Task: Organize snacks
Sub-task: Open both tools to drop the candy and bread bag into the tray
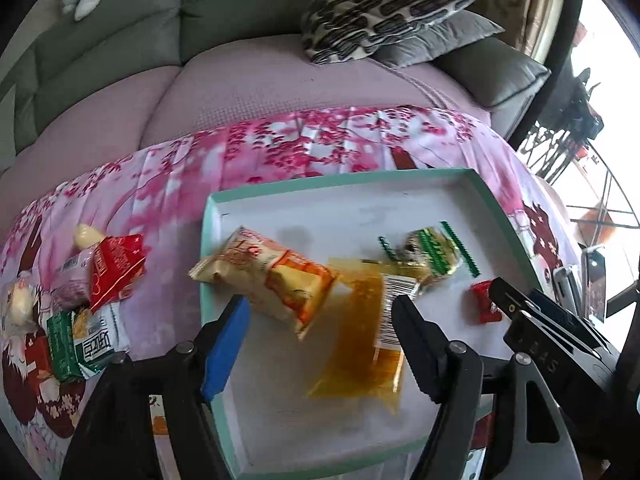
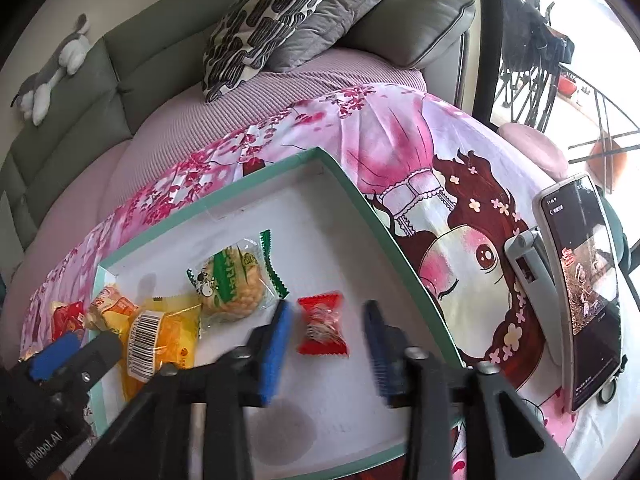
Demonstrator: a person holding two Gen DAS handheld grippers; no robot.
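Blue-padded and black, my left gripper fills the bottom of the left wrist view with its jaws spread apart and nothing pinched between them. Just past the fingertips, the orange-and-cream snack packet lies tilted across the left rim of the mint-green tray, blurred, and I cannot tell whether it rests flat. Beside it toward the centre lies a yellow packet with a barcode label, and above that, right of centre, a round cake in a clear green-edged wrapper. At the left edge of the frame, outside the tray, a small heap of other snacks sits on the pink blossom-print cloth.

In the right wrist view my right gripper hangs at the bottom centre, its jaws likewise parted and gripping nothing. A red wrapped candy lies on the tray floor in the gap between the two blue pads, touching neither as far as I can see. To the right of the frame a phone stands propped on a grey holder. At the top, patterned and grey cushions lean on a green sofa.
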